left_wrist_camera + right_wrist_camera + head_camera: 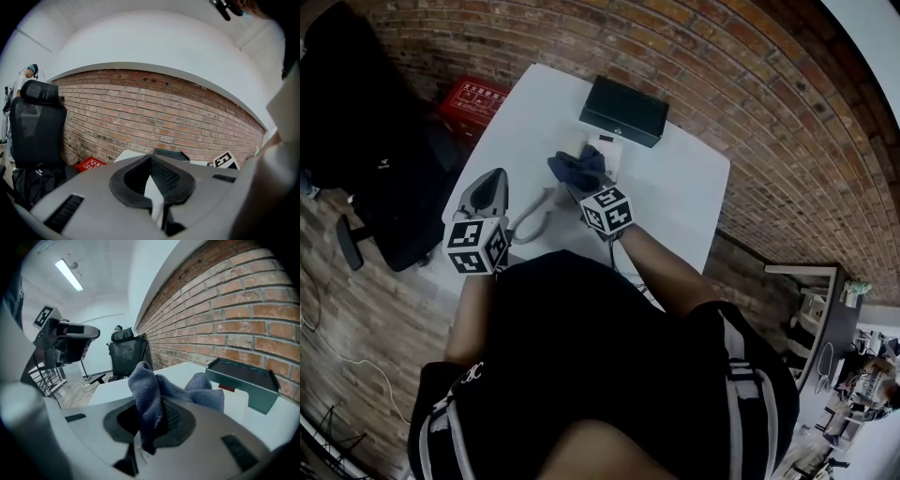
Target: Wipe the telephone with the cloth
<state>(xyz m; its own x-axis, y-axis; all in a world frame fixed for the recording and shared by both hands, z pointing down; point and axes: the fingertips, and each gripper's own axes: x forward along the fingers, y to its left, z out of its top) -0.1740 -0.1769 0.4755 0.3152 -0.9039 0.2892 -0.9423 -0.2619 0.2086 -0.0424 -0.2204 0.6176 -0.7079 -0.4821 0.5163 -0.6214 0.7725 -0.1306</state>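
The white telephone point(607, 150) sits on the white table point(680, 202), near its far side. My right gripper point(581, 184) is shut on a dark blue cloth point(577, 167) and holds it against the telephone's near left part. The cloth point(145, 390) bunches up out of the right gripper point(150, 423), with the telephone body point(236, 402) just beyond. The coiled cord point(532, 217) runs from the telephone toward my left gripper point(494, 178). The left gripper point(157, 188) grips a thin white piece, seemingly the handset, lifted left of the telephone.
A dark green box point(624, 110) lies behind the telephone against the brick wall. A black office chair point(380, 159) and a red crate point(474, 97) stand left of the table. Bare tabletop shows to the right of the telephone.
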